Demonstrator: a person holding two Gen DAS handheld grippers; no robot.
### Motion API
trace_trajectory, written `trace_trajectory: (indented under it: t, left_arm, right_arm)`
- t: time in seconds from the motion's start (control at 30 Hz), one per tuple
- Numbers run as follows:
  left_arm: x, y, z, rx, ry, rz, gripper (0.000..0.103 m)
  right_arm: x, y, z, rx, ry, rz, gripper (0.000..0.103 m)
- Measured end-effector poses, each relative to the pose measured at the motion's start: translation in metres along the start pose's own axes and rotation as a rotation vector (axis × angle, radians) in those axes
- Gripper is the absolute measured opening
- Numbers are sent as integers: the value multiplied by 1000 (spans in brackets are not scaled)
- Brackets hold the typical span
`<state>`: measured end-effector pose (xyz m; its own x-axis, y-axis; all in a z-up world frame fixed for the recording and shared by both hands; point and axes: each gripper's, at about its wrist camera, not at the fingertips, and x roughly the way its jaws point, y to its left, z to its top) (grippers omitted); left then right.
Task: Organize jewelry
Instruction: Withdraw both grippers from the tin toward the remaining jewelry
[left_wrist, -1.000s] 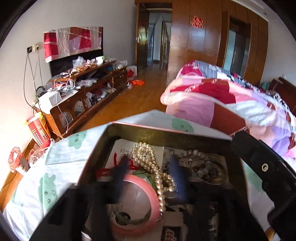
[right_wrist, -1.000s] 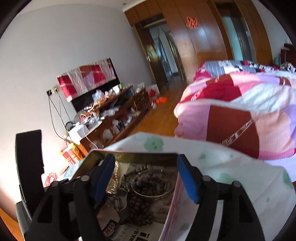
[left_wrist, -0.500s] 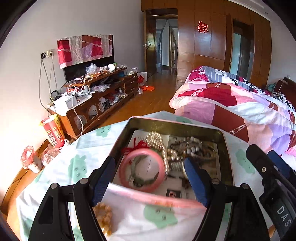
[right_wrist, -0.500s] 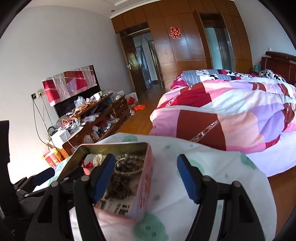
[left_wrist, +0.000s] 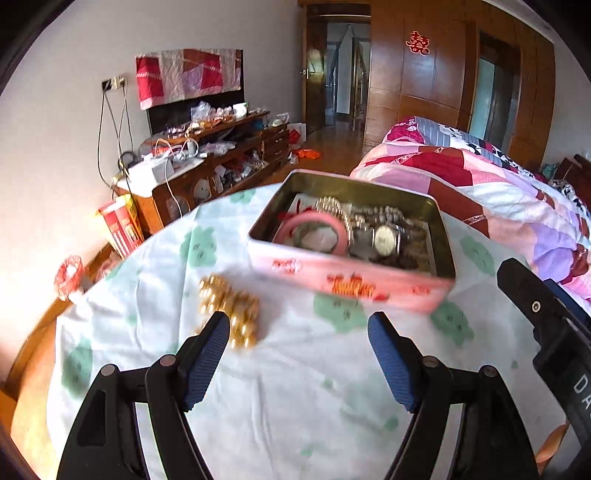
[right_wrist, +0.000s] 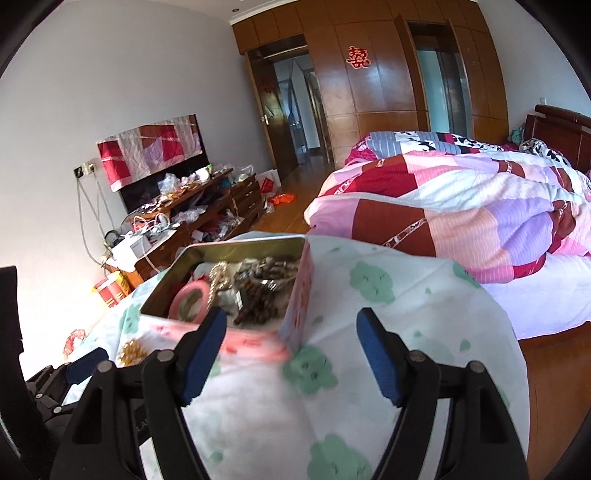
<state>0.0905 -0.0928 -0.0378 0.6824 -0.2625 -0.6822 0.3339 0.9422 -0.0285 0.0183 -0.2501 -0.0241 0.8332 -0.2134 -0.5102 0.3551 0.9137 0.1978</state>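
Both jaws gaping wide, empty: left gripper (left_wrist: 295, 332) is hovering near gold beads (left_wrist: 229, 310); loose strand risks slipping off the near-left table edge.

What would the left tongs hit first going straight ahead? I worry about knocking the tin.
Probably the near wall of the pink rectangular tin, seen between the open left tongs beyond bare floral tablecloth. The gold bead string lies left, by one fingertip. Depth is unclear.
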Motion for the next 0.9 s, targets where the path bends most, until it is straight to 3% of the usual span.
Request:
trace_trajectory:
  t: [0.33, 0.53, 0.9]
  left_arm:
    - [-29, 23, -39, -9, 9, 34, 78]
    - [-43, 52, -63, -79, 25, 40, 78]
    - [-54, 92, -81, -133, 32, 81, 78]
  right_arm:
    - [-32, 18, -24, -51, 20, 26, 76]
    - [-42, 30, -40, -91, 35, 43, 76]
    - [-49, 46, -51, -121, 56, 96, 76]
